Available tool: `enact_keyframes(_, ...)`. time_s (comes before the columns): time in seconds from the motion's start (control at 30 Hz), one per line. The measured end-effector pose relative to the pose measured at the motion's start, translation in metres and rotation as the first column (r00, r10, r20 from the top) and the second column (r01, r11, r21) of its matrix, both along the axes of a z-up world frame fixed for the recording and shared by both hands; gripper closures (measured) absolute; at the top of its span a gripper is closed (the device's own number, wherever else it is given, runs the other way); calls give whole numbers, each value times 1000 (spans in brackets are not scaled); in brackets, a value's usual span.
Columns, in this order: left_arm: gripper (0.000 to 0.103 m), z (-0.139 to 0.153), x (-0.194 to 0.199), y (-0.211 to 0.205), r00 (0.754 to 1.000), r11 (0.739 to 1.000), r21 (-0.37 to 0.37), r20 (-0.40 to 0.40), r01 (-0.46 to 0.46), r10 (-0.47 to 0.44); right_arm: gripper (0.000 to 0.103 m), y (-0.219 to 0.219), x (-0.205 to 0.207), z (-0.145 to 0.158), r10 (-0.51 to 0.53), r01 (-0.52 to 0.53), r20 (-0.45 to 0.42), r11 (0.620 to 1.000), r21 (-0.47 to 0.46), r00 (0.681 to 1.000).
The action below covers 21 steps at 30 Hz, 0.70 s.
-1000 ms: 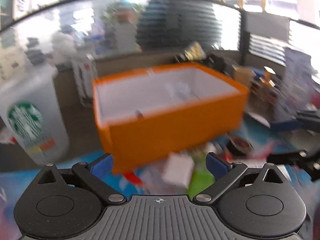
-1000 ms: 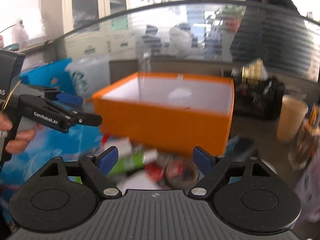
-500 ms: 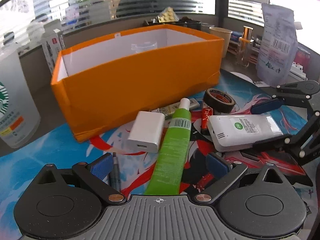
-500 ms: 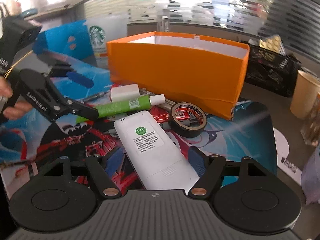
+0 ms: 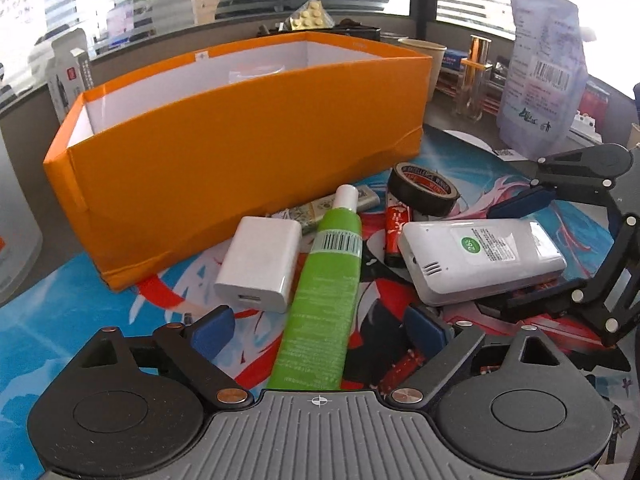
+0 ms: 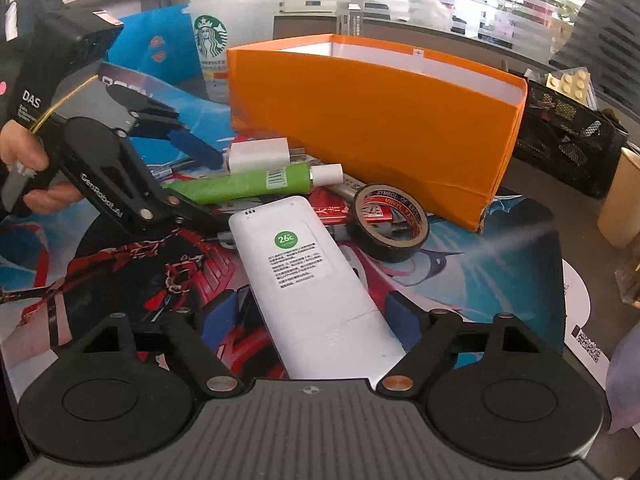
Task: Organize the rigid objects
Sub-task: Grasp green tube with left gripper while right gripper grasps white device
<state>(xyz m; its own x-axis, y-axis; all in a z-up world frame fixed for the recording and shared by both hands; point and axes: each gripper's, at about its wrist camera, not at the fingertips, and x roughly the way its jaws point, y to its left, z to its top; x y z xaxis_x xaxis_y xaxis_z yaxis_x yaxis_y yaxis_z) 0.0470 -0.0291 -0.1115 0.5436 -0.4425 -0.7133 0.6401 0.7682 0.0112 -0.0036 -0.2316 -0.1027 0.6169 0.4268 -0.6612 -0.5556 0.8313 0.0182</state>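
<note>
— What crowds the mat?

— A green tube (image 5: 326, 284) lies between the spread jaws of the left gripper (image 5: 318, 326), a white charger (image 5: 260, 264) just left of it. The right gripper (image 6: 298, 318), jaws also released, straddles the white remote (image 6: 308, 276).

— And beyond?

— A black tape roll (image 6: 386, 222) near the remote's far right; the orange box (image 5: 240, 148) stands farther back.

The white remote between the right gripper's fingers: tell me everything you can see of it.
The white remote is a long, glossy plastic handset lying on the printed mat, with a green 26c sticker, a printed label, small vent slots at its far end and a seam near its close end. It lies between the open fingers of the right gripper. The black tape roll sits beside it.
</note>
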Motion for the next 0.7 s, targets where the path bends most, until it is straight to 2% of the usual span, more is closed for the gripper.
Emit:
enact_keyframes(0.07, 10, -1, -1, 0, 1000, 1000, -8, 8, 7, -7, 5, 3, 1, -1, 10, -10, -12, 1000, -8, 1000)
enact_keyframes(0.1, 11, -1, -1, 0, 1000, 1000, -11, 12, 9, -8, 1, 5, 1, -3, 5, -6, -13, 1000, -21, 1000)
enact_keyframes(0.2, 22, 2, -5, 0, 999, 999, -20, 20, 30, -30, 0, 6, 0, -4, -6, 6, -10, 1000, -21, 1000)
enact_keyframes(0.23, 28, 3, -6, 0, 999, 999, -22, 24, 33, -32, 4, 5, 0, -3, -21, 20, -8, 1000, -20, 1000)
enact_keyframes(0.3, 34, 4, -9, 0, 999, 999, -27, 30, 37, -36, 33, 3, -1, 2, -51, 51, 8, 999, -10, 999)
enact_keyframes(0.33, 38, 4, -10, 0, 999, 999, -29, 32, 39, -38, 39, 2, -1, 3, -61, 60, -2, 998, -12, 998)
enact_keyframes(0.4, 45, 5, -11, 0, 999, 999, -33, 37, 38, -37, 42, 6, -4, 5, -66, 66, 11, 997, -37, 998)
enact_keyframes(0.43, 53, 5, -12, 0, 999, 999, -35, 41, 35, -34, 44, 9, -6, 6, -70, 70, 15, 997, -43, 997)
enact_keyframes(0.47, 65, 6, -13, 1, 999, 999, -36, 45, 30, -28, 47, 13, -8, 6, -76, 77, 22, 996, -52, 997)
enact_keyframes(0.5, 68, 7, -14, 1, 999, 999, -38, 46, 31, -29, 48, 18, -12, 7, -79, 81, 38, 994, -72, 996)
enact_keyframes(0.6, 70, 7, -18, -1, 998, 999, -26, 52, 24, -23, 52, 33, -24, 10, -73, 83, 83, 988, -130, 994)
enact_keyframes(0.7, 70, 8, -21, -2, 999, 1000, -19, 48, 1, 0, 52, 41, -33, 9, -79, 93, 103, 986, -136, 992)
